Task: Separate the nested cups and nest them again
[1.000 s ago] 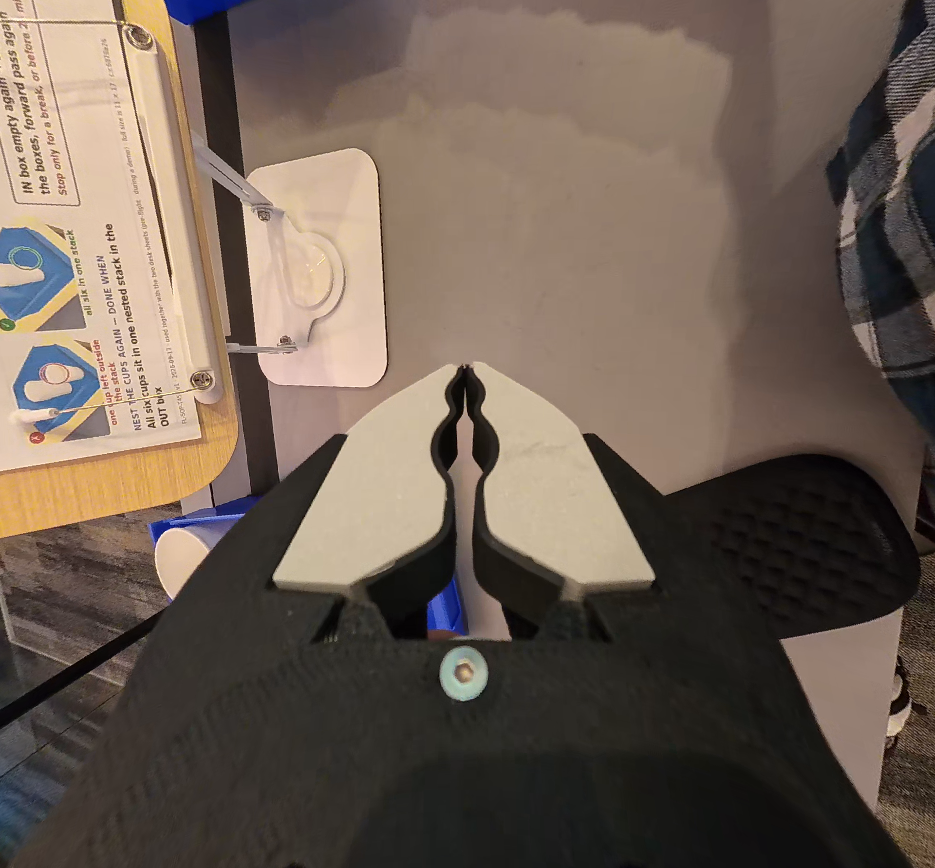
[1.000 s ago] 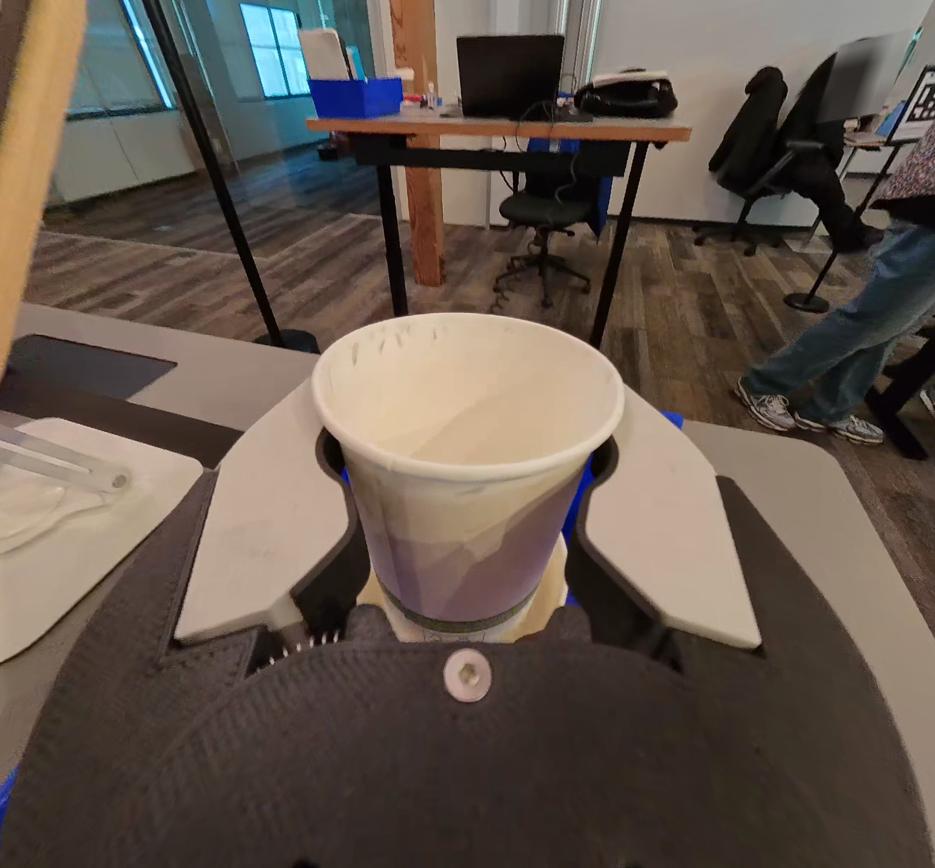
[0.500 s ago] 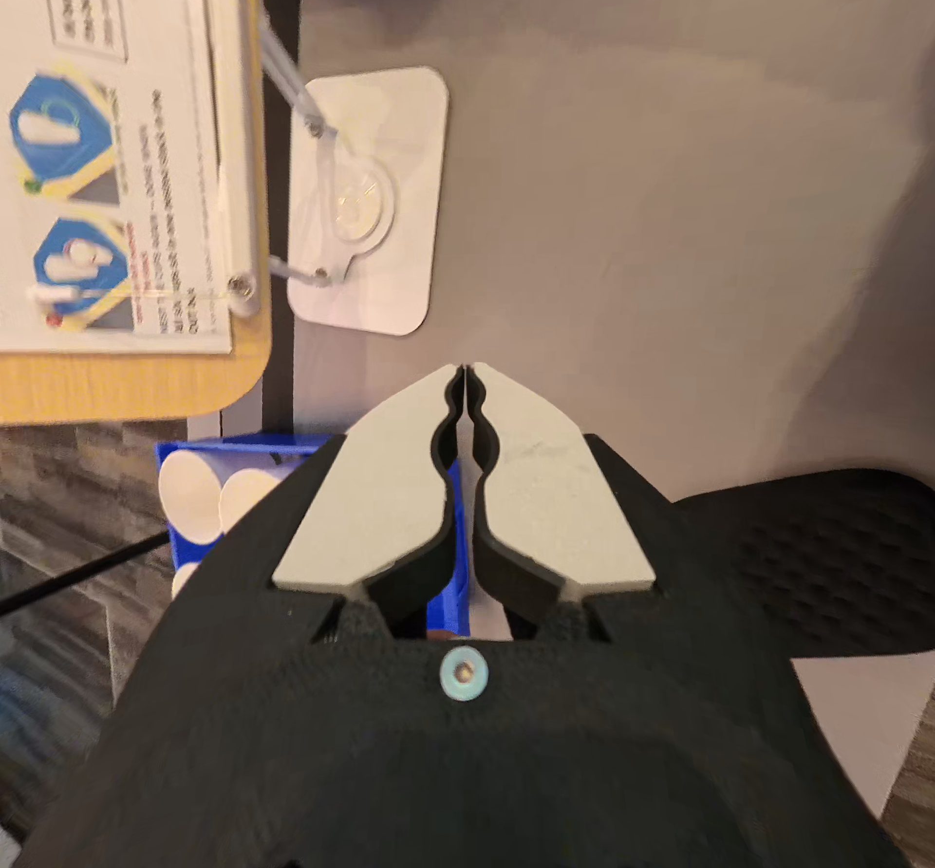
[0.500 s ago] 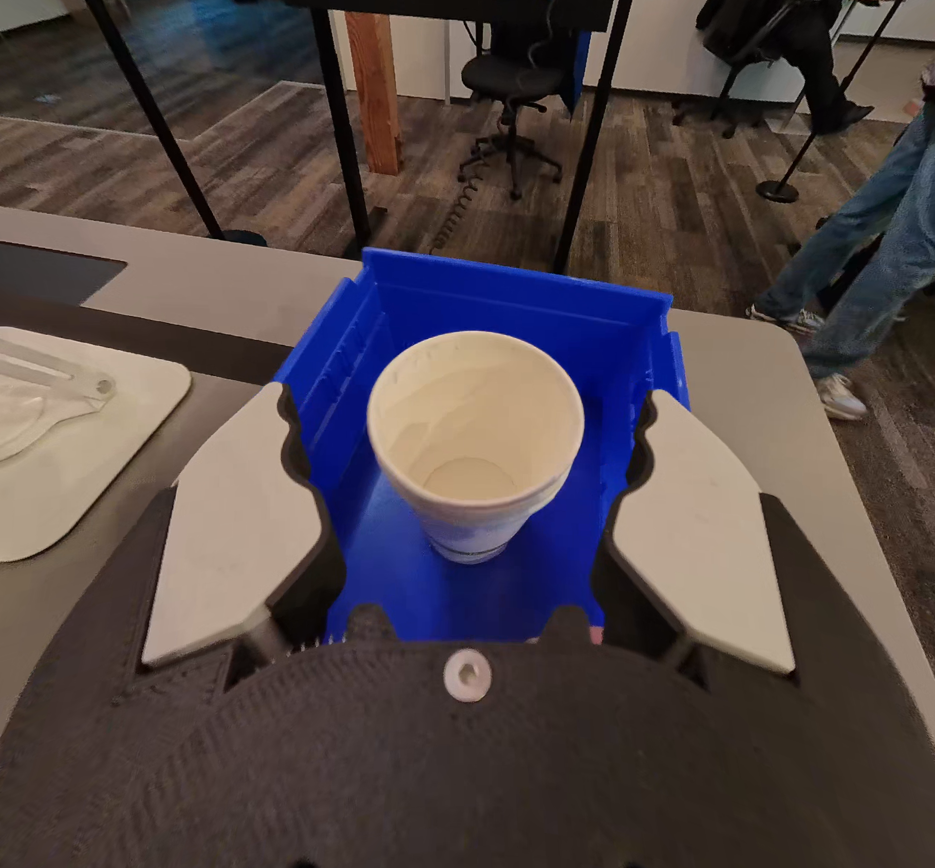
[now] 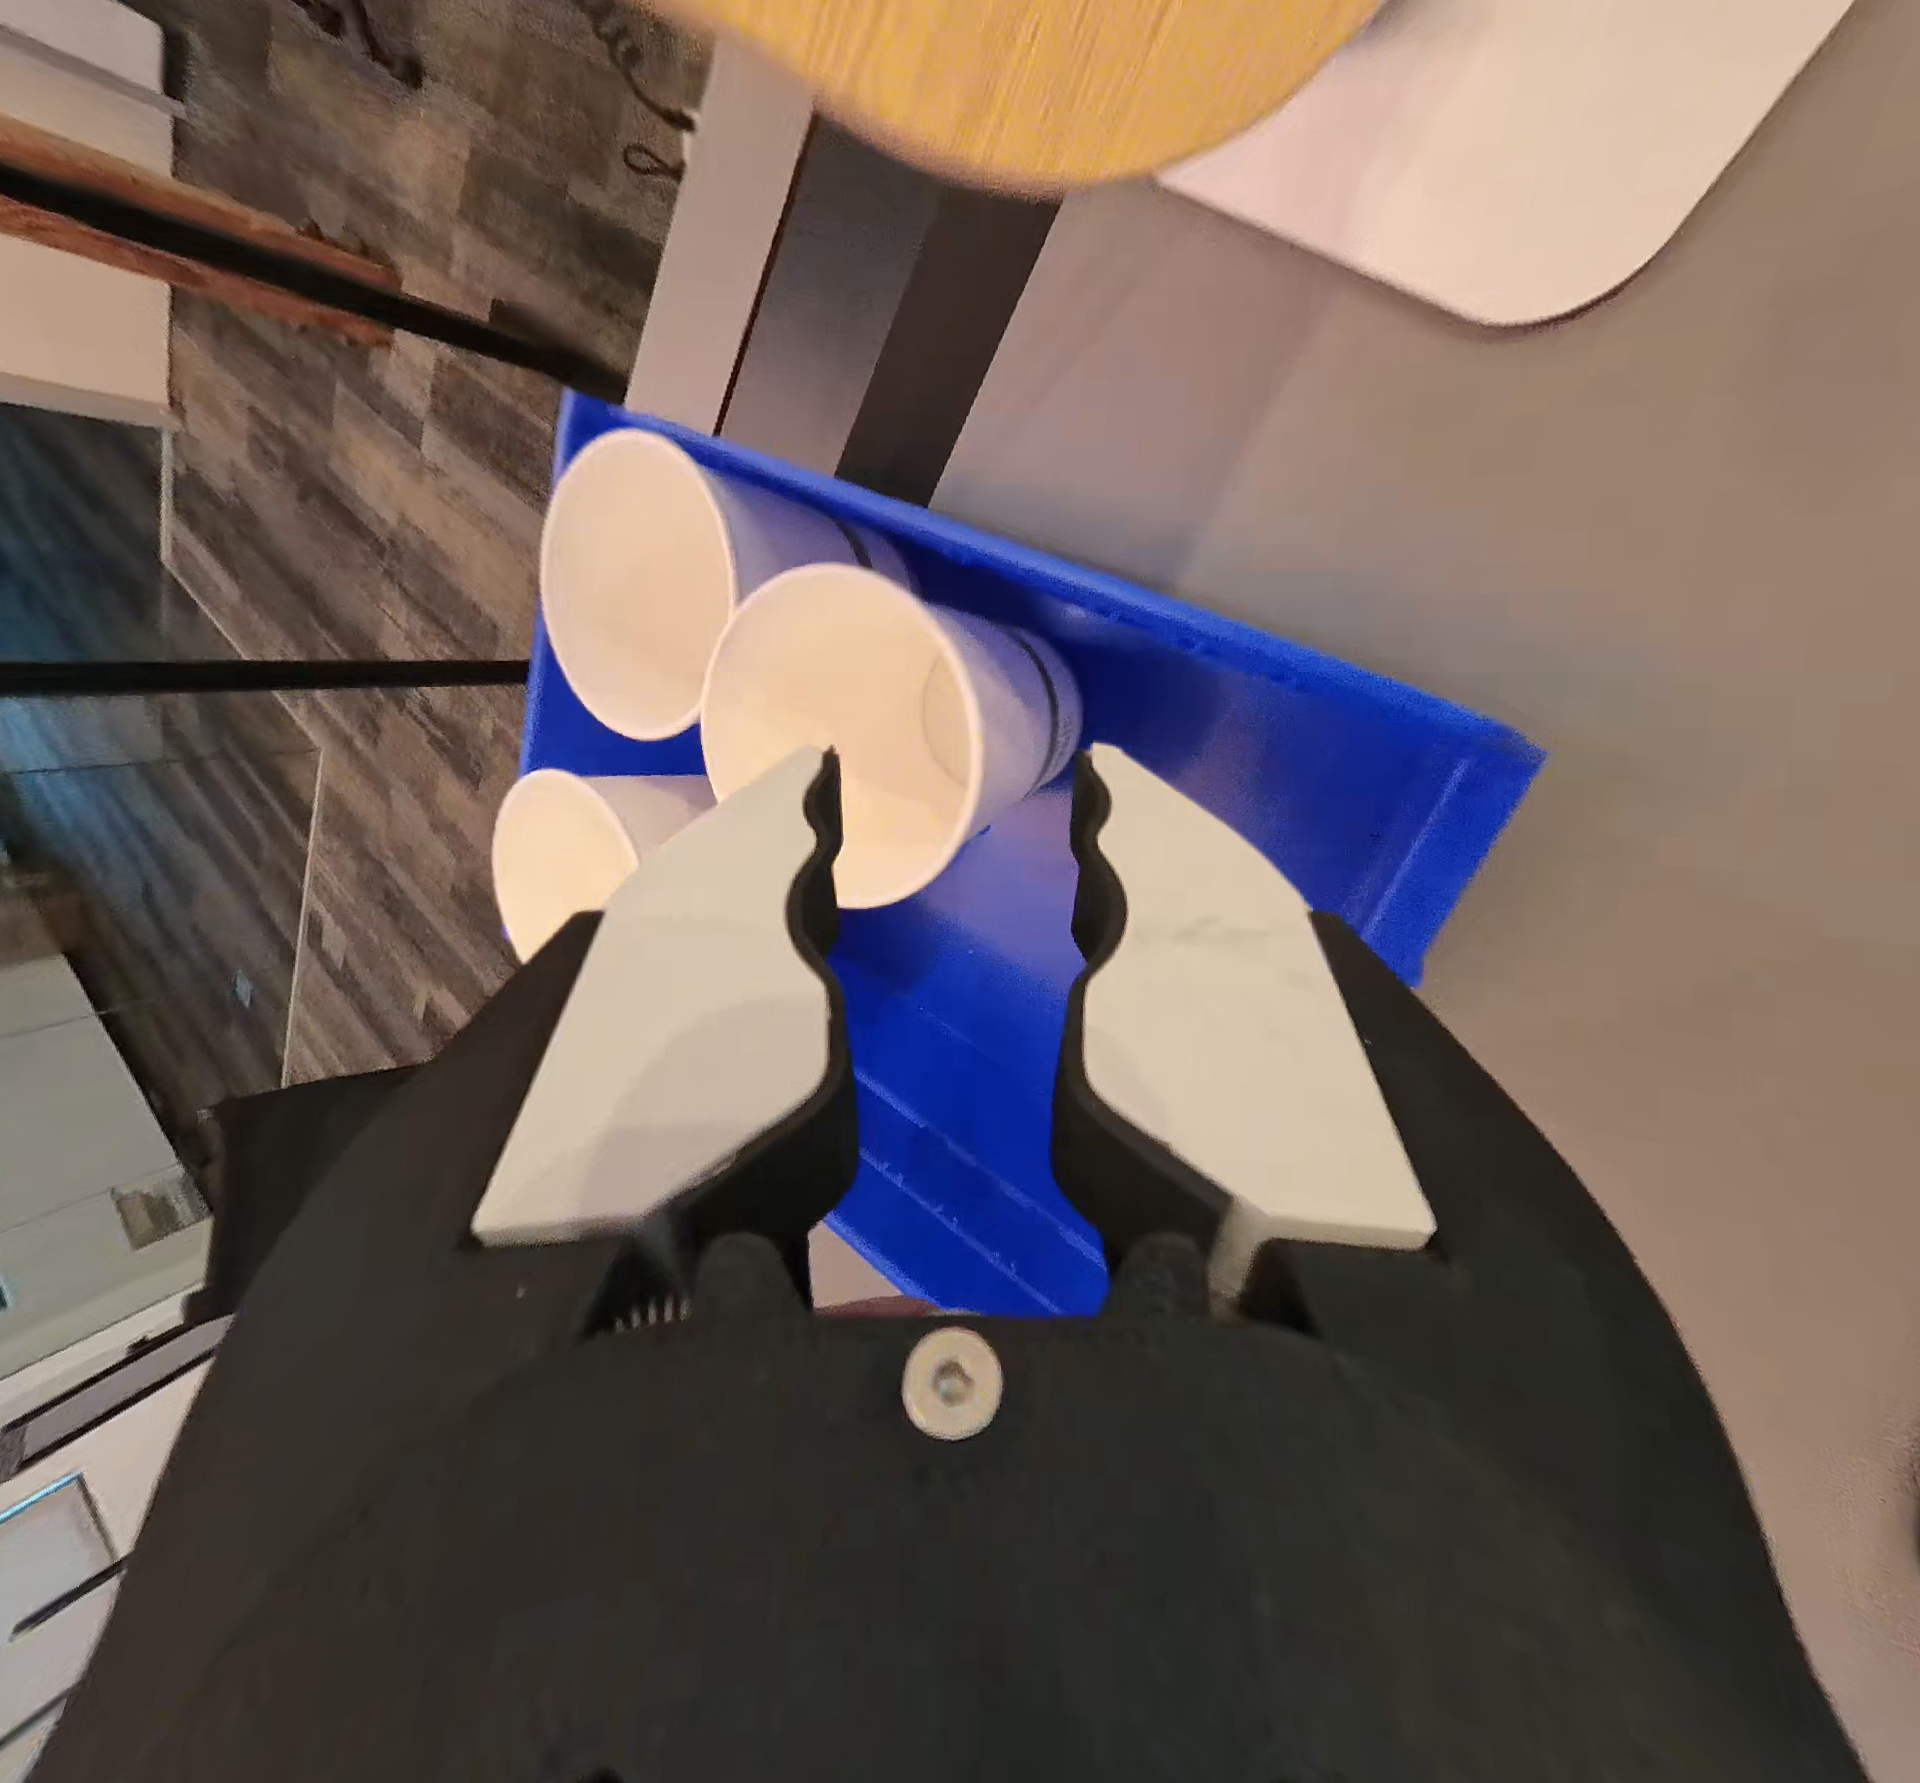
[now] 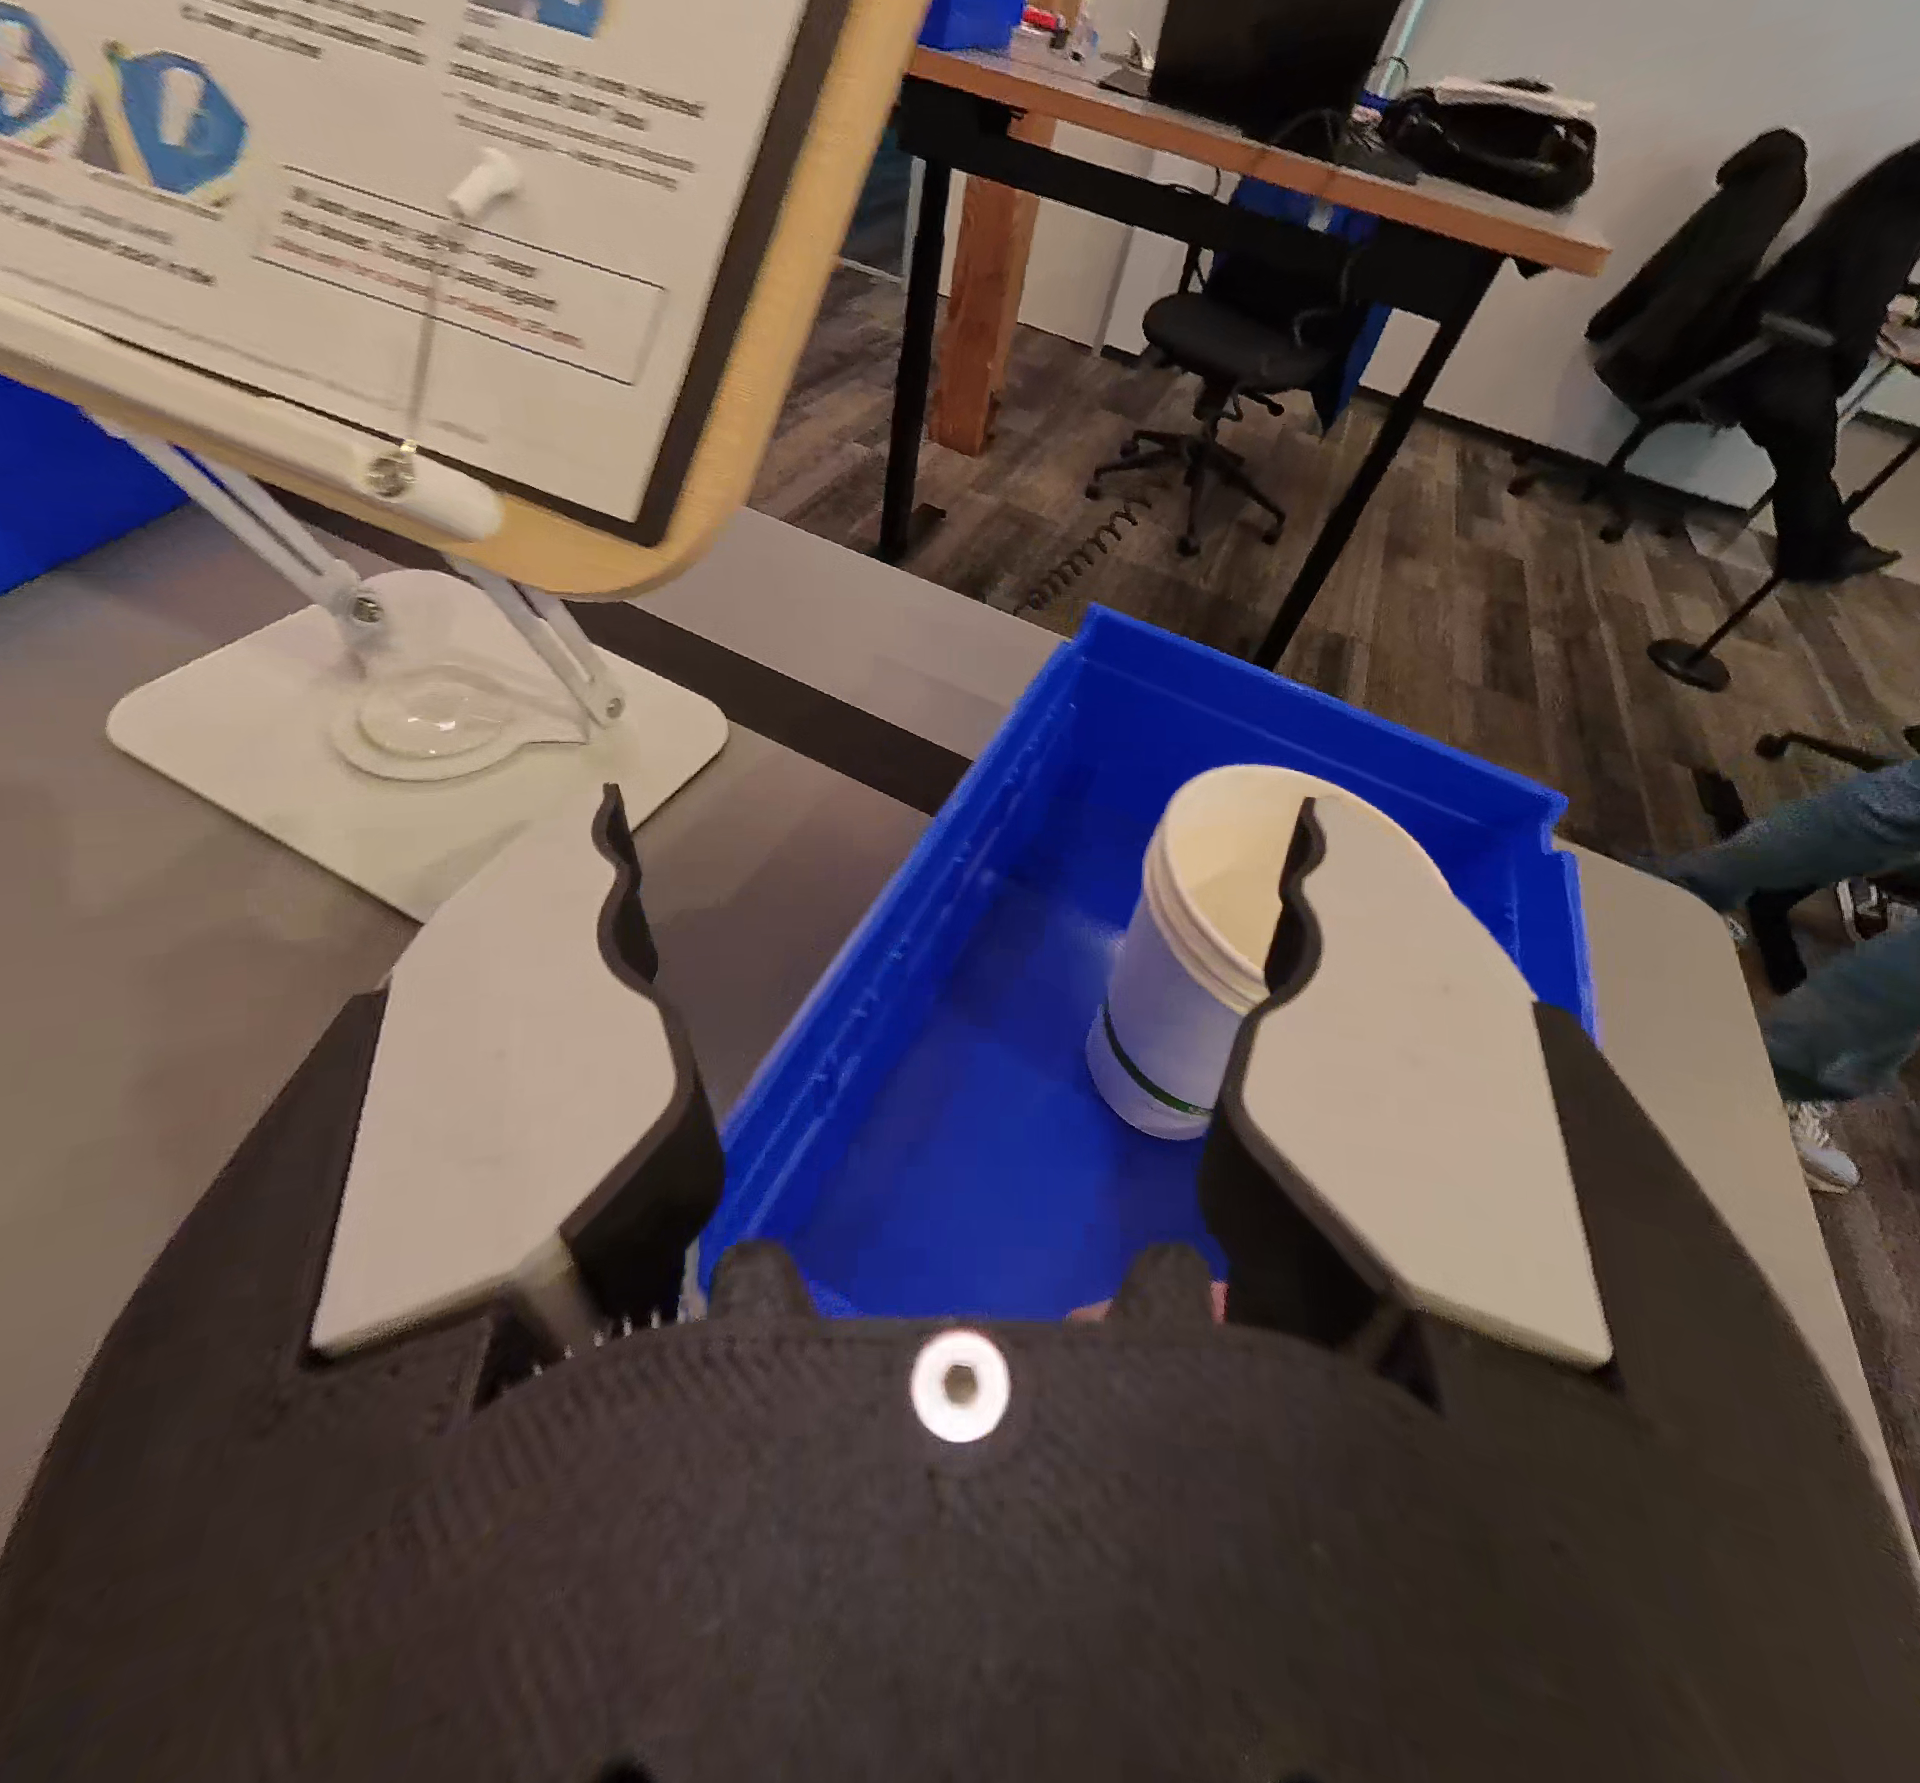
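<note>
The left gripper (image 5: 951,767) is being held above a blue bin (image 5: 1299,767) on the grey desk (image 5: 1558,590), its fingers (image 5: 1195,954) parted with nothing pressed between them. Three separate paper cups are being seen in that bin: one at the far corner (image 5: 634,580), one in the middle (image 5: 831,715) just beyond the fingertips, and one (image 5: 551,850) partly covered by the left finger.

The right gripper (image 6: 956,808) is being held over a second blue bin (image 6: 987,1110), its fingers (image 6: 520,1058) spread wide and gripping nothing. A nested stack of paper cups (image 6: 1184,985) is being left upright inside this bin, partly hidden behind the right finger. An instruction board on a white stand (image 6: 416,746) is being seen to the left on the desk.
</note>
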